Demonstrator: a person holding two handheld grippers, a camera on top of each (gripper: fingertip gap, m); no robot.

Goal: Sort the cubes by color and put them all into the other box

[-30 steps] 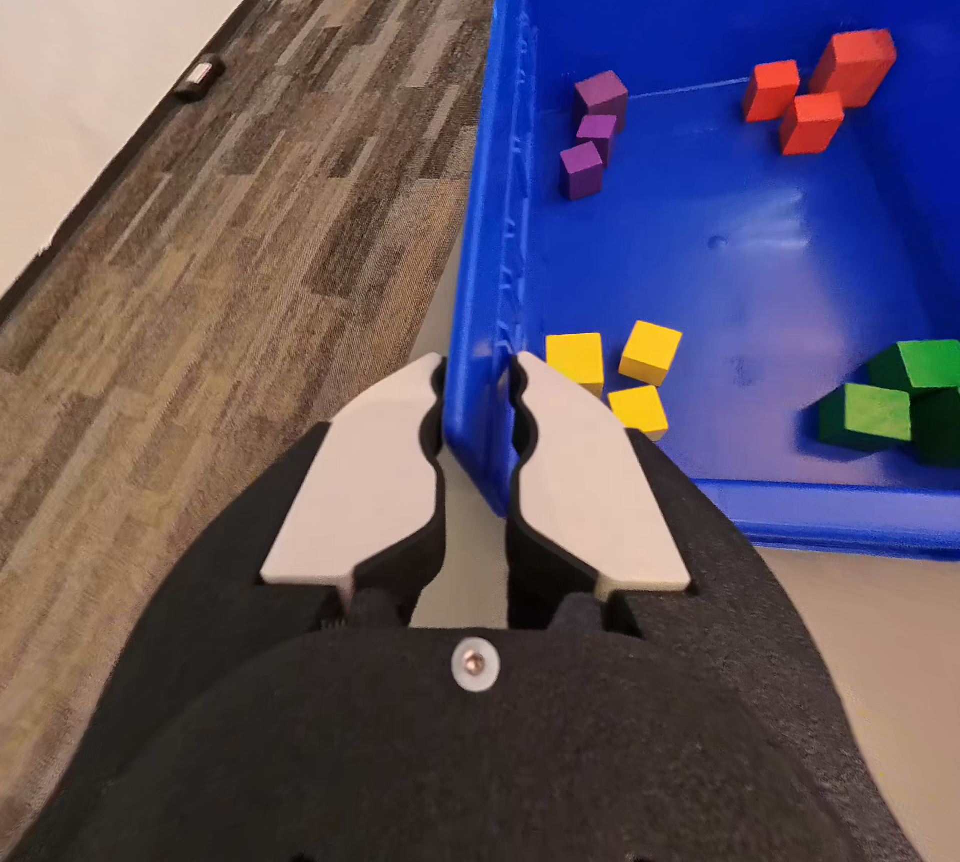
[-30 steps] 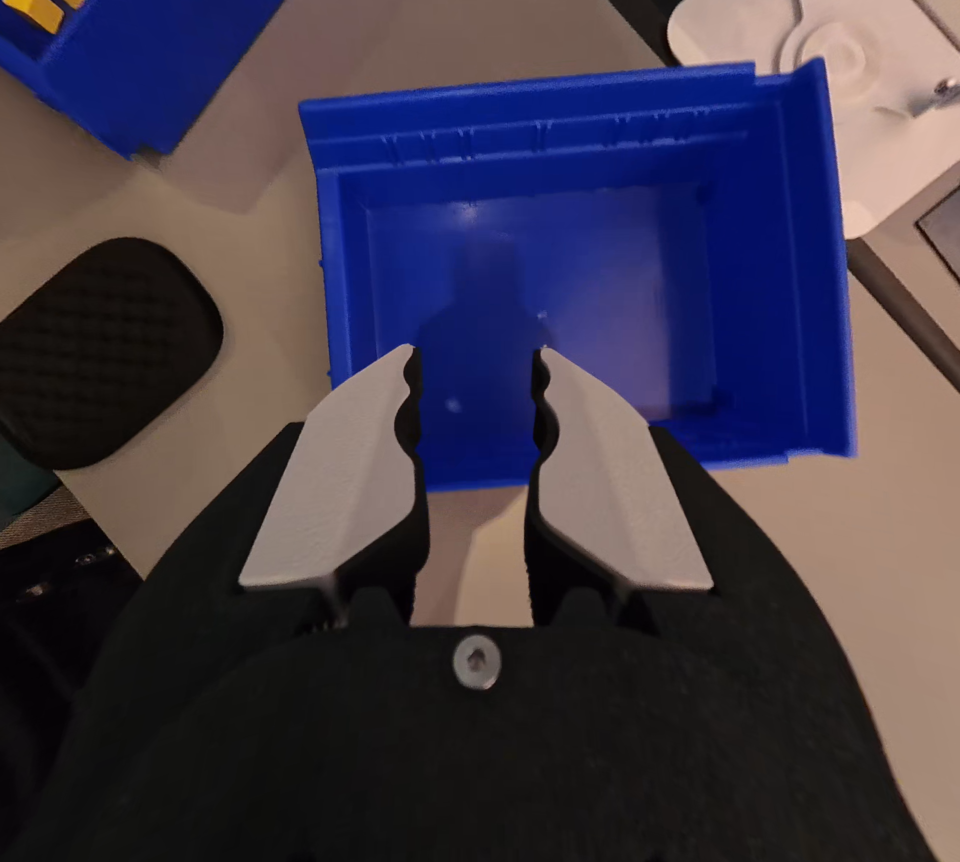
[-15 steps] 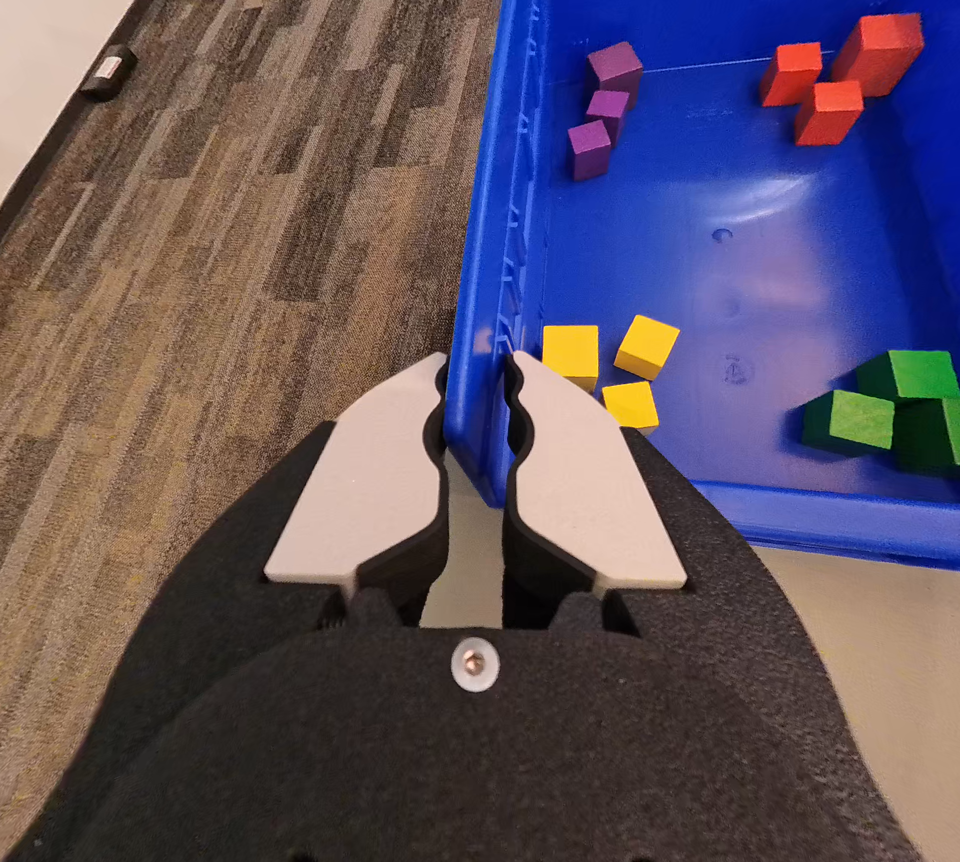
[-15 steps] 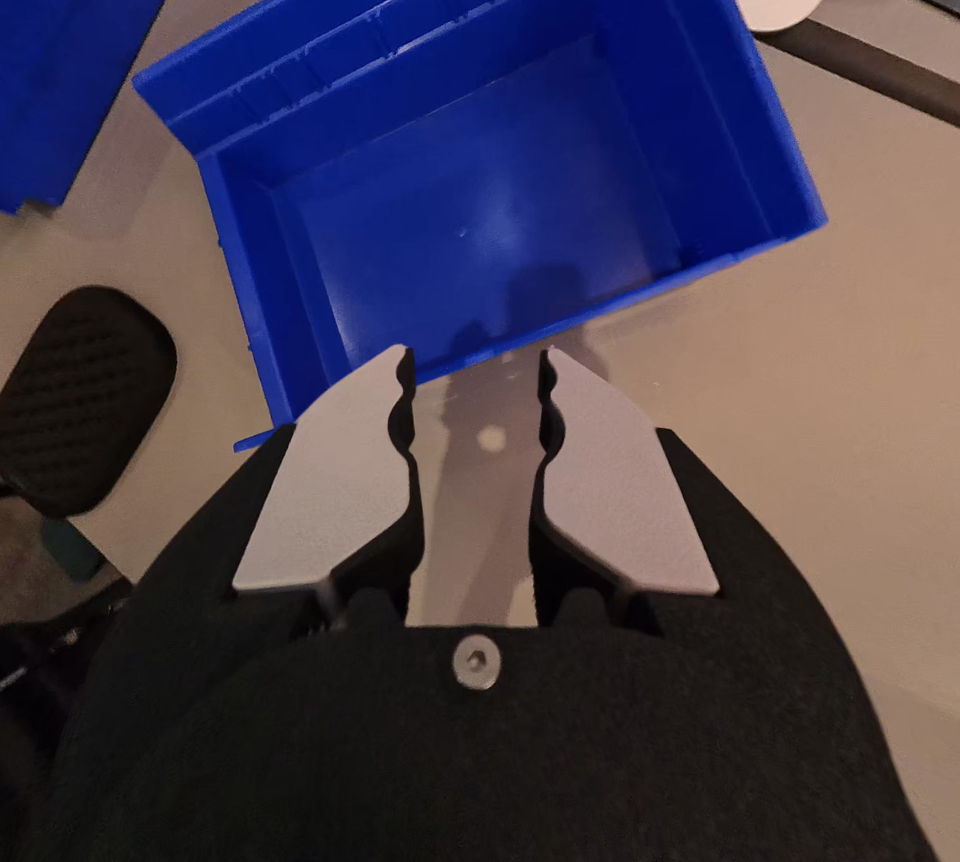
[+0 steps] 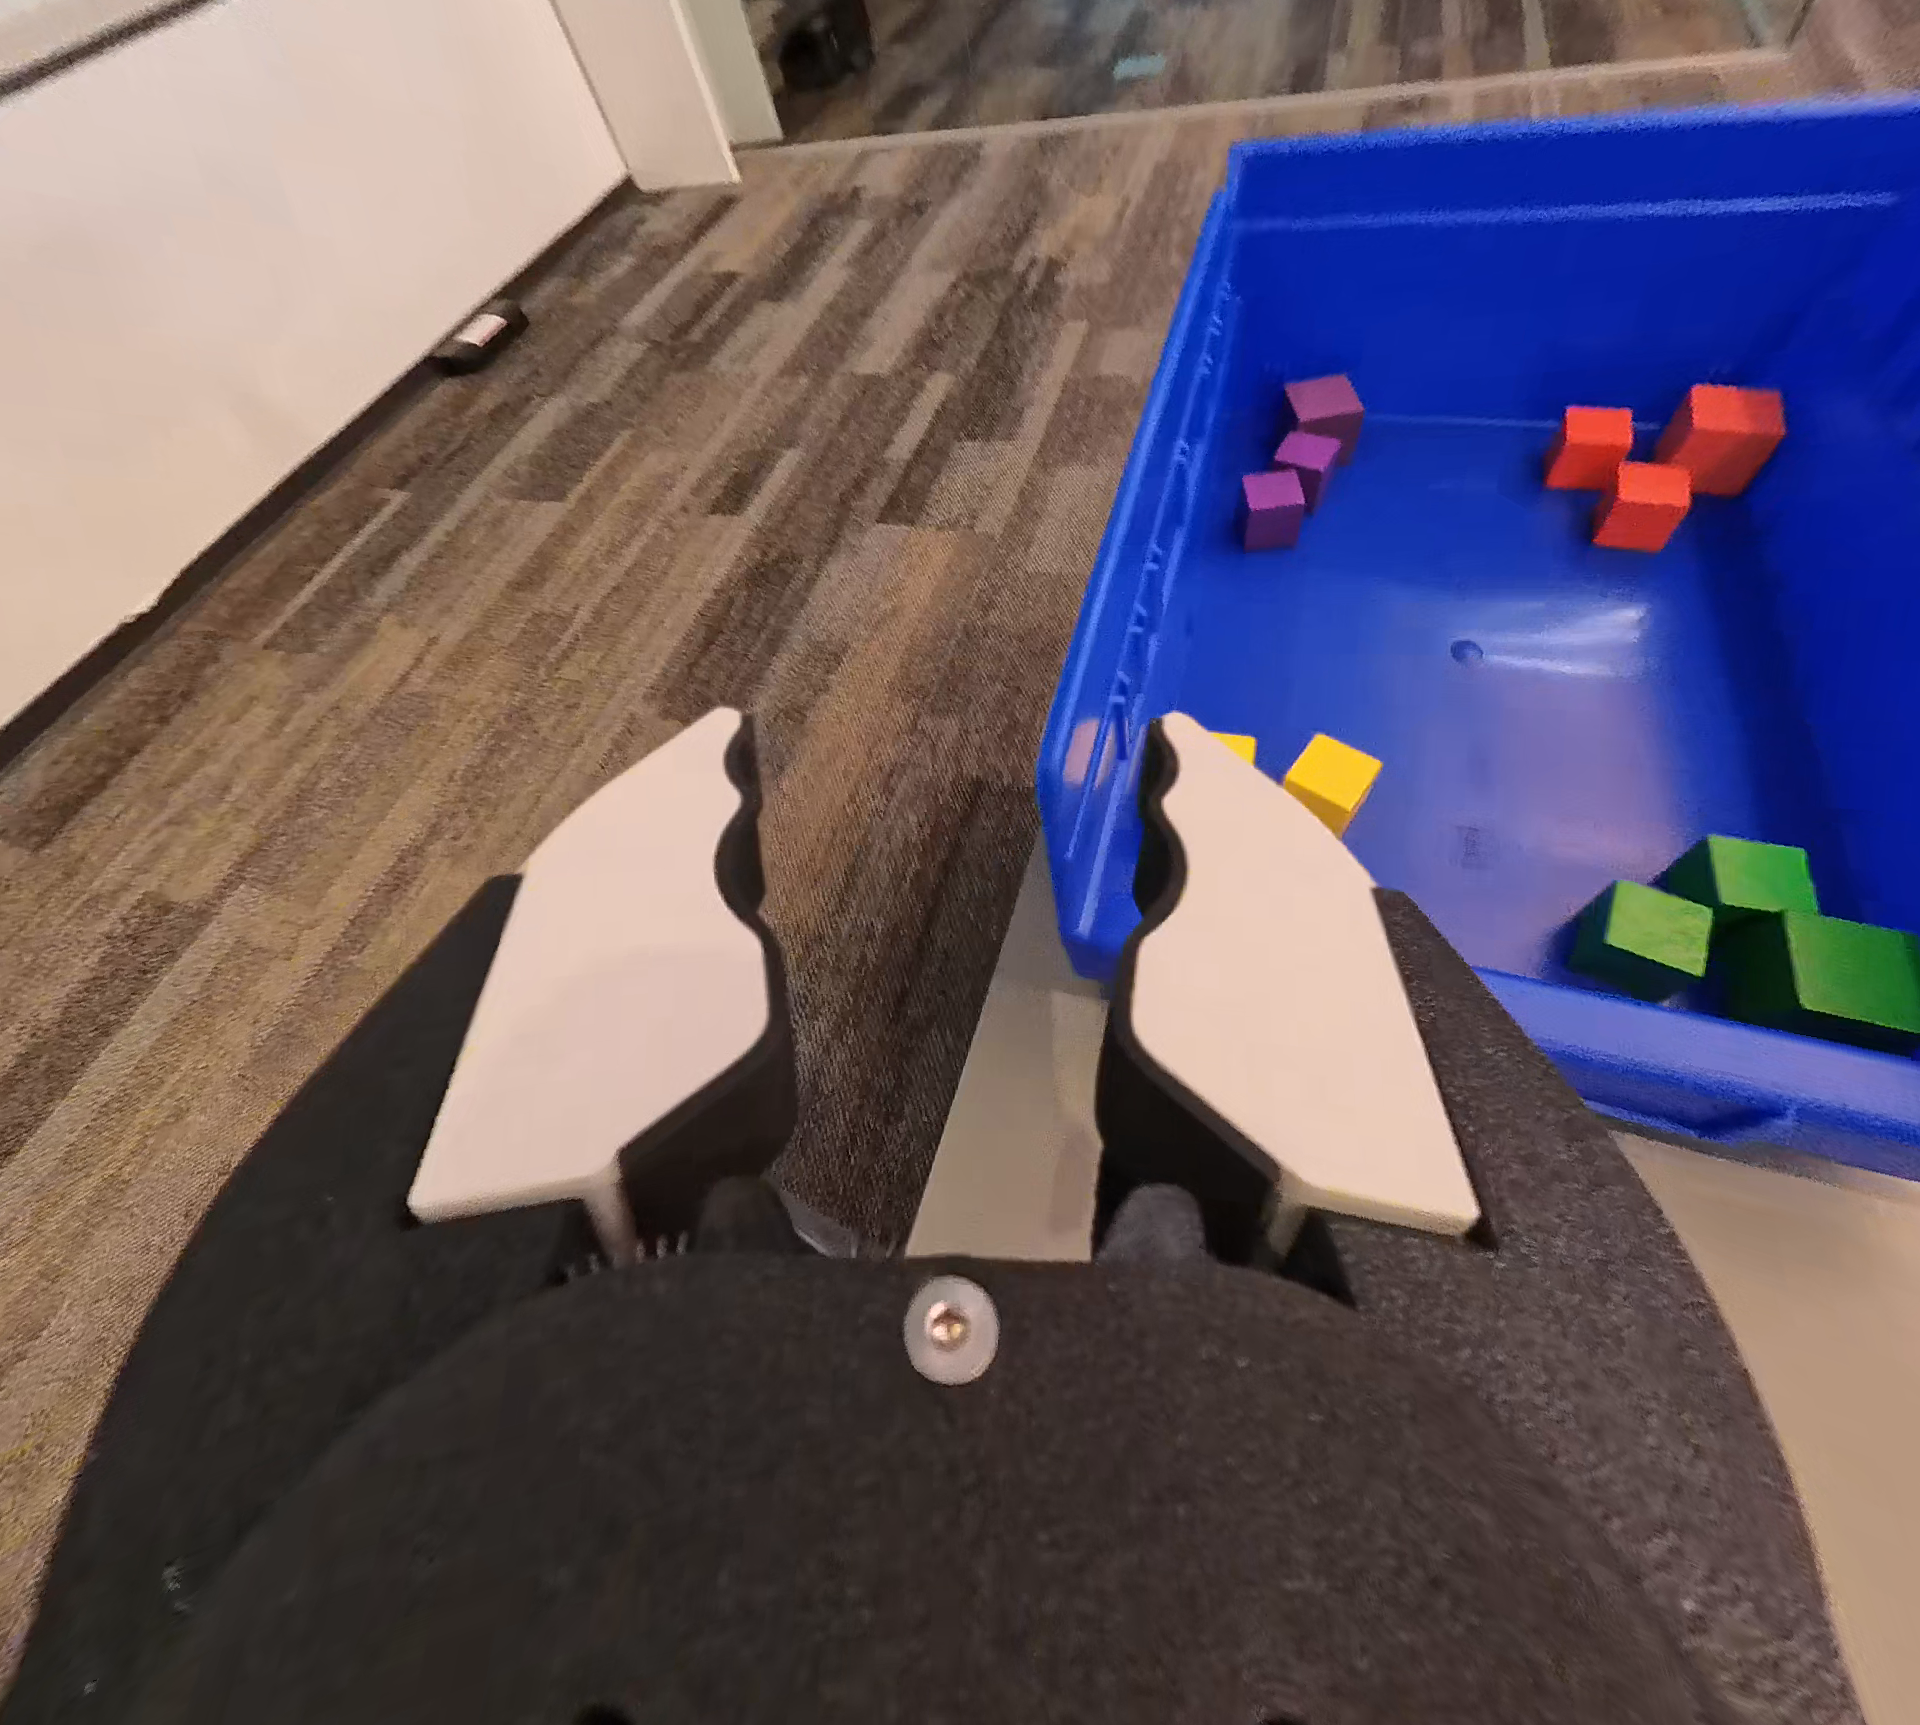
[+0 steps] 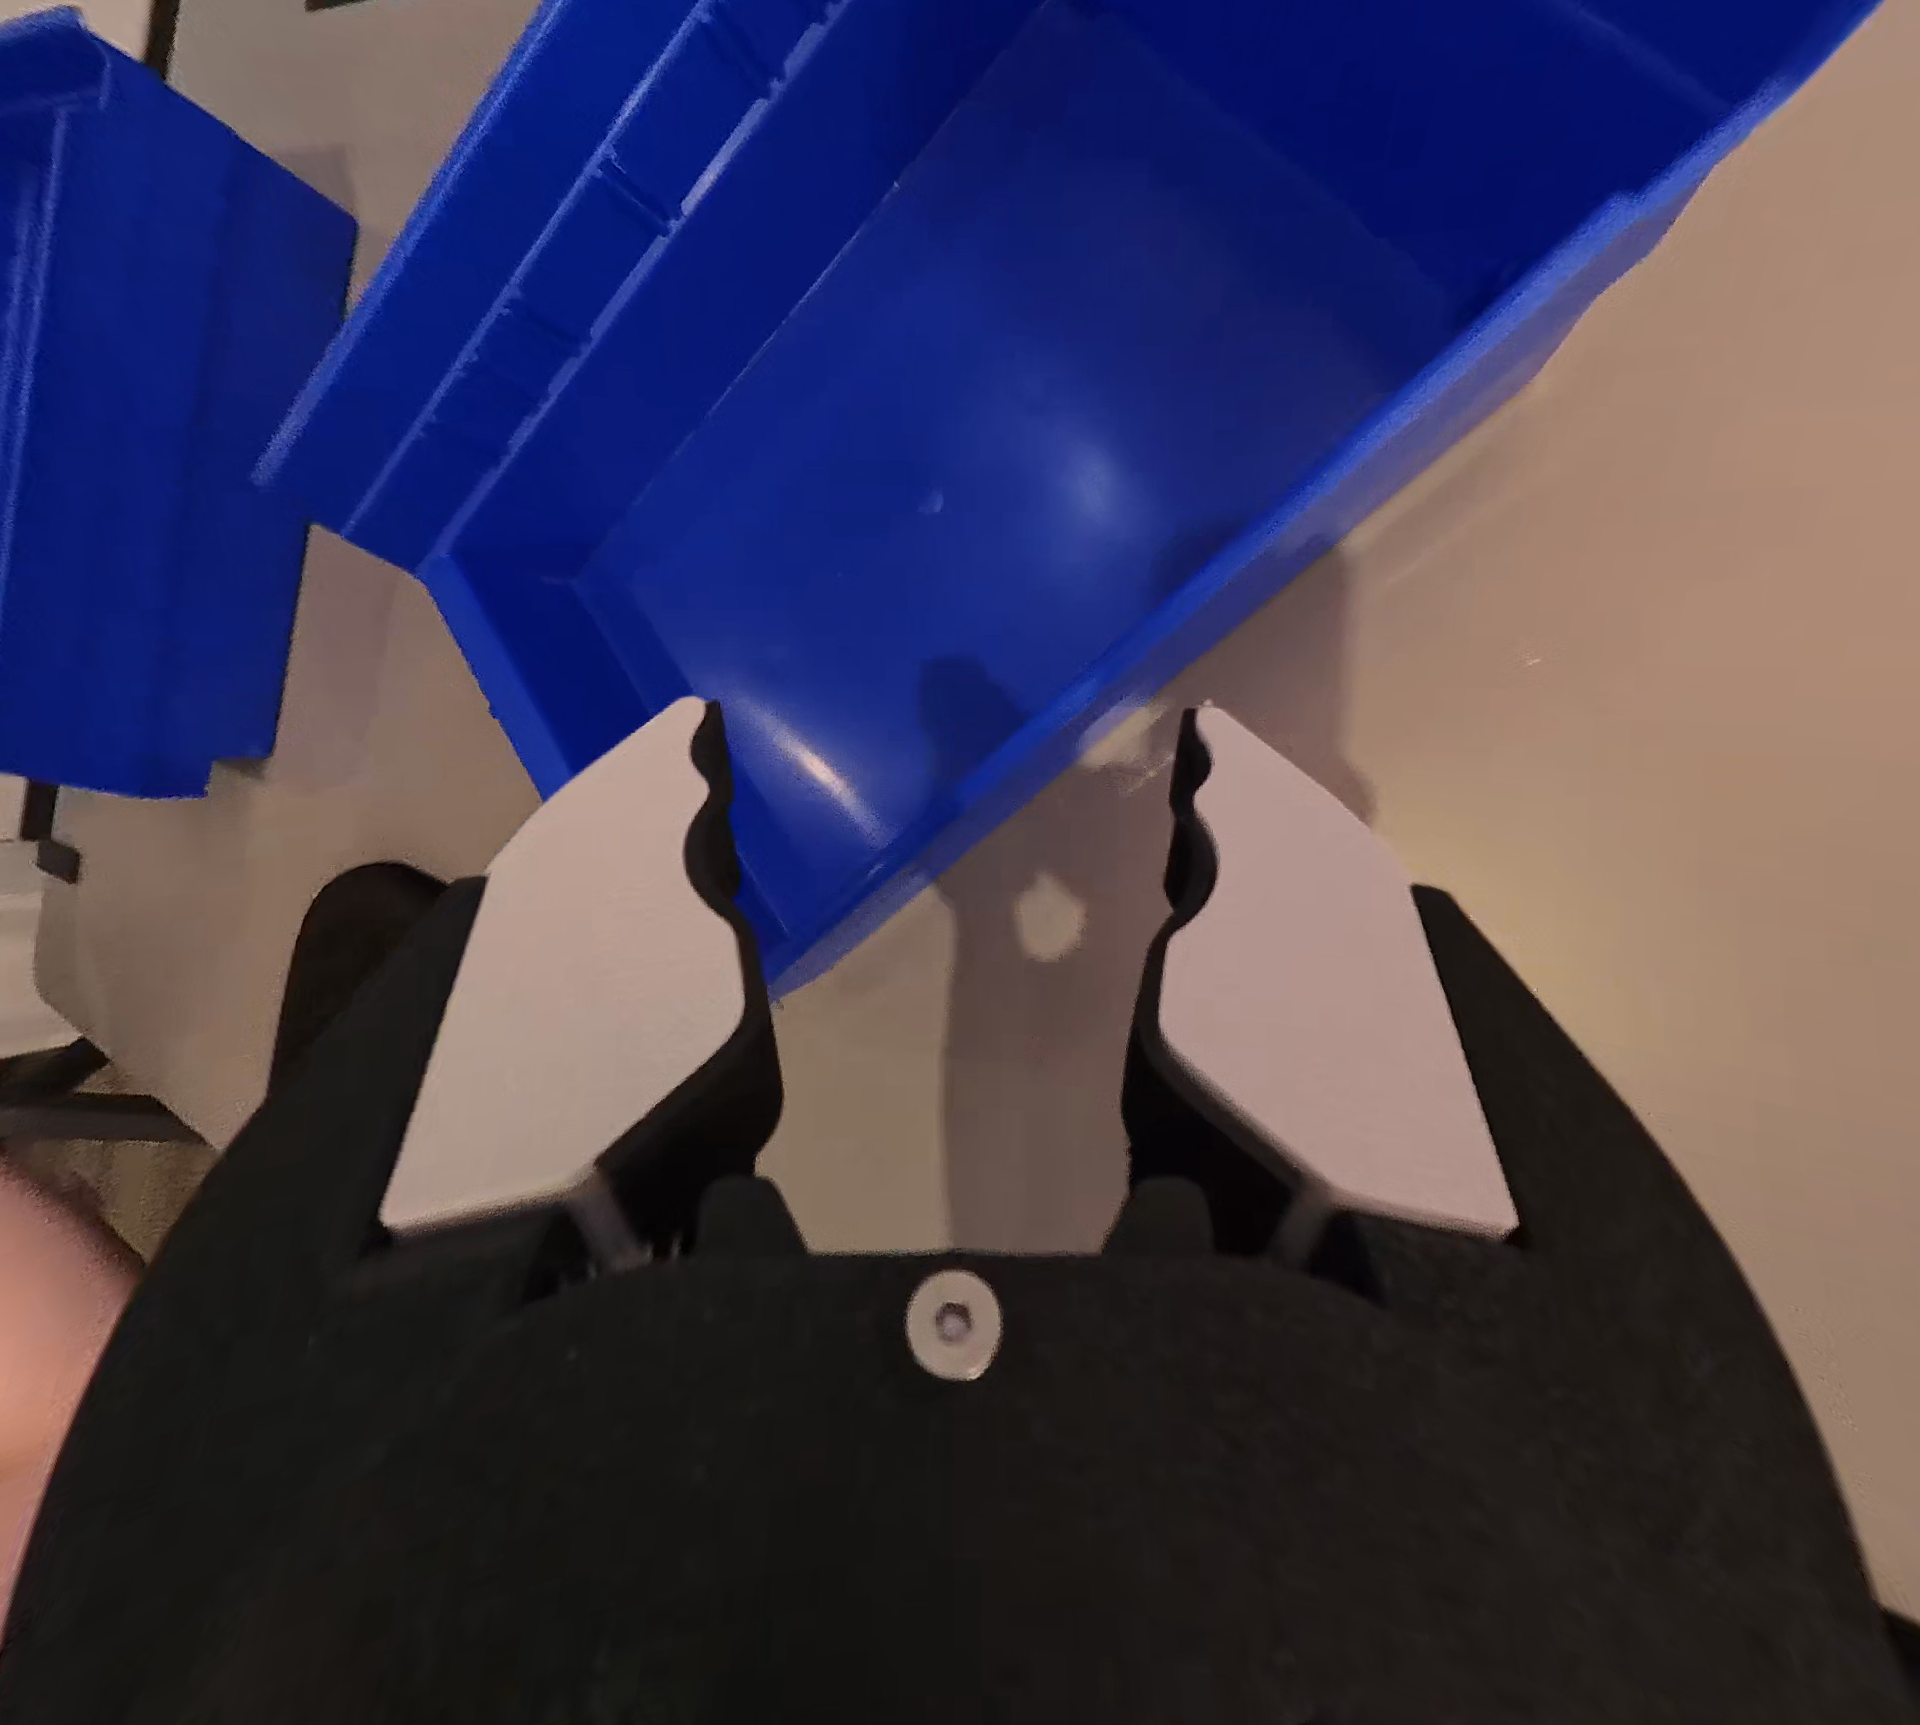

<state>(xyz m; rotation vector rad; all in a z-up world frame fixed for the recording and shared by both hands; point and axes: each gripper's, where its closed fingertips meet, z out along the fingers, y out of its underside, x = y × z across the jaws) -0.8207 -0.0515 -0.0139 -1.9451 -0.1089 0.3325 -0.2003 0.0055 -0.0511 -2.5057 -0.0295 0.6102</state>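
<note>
In the left wrist view a blue box (image 5: 1132, 636) holds cubes grouped by colour: purple cubes (image 5: 1304, 460) at the far left, red cubes (image 5: 1662, 460) at the far right, yellow cubes (image 5: 1332, 776) at the near left and green cubes (image 5: 1756, 937) at the near right. My left gripper (image 5: 948, 730) is open. Its right finger lies over the box's near left corner and hides part of the yellow cubes. In the right wrist view my right gripper (image 6: 945, 719) is open and empty above the near corner of an empty blue box (image 6: 727, 117).
The box with the cubes stands at the beige table's left edge (image 5: 997, 1104), with carpet floor (image 5: 520, 636) below. It also shows in the right wrist view (image 6: 135, 428), left of the empty box. A hand (image 6: 42, 1312) shows at the lower left there.
My left gripper was shut on the left wall of the box with cubes and has let go and opened wide. My right gripper has opened wider, and the empty box looks more turned in its view.
</note>
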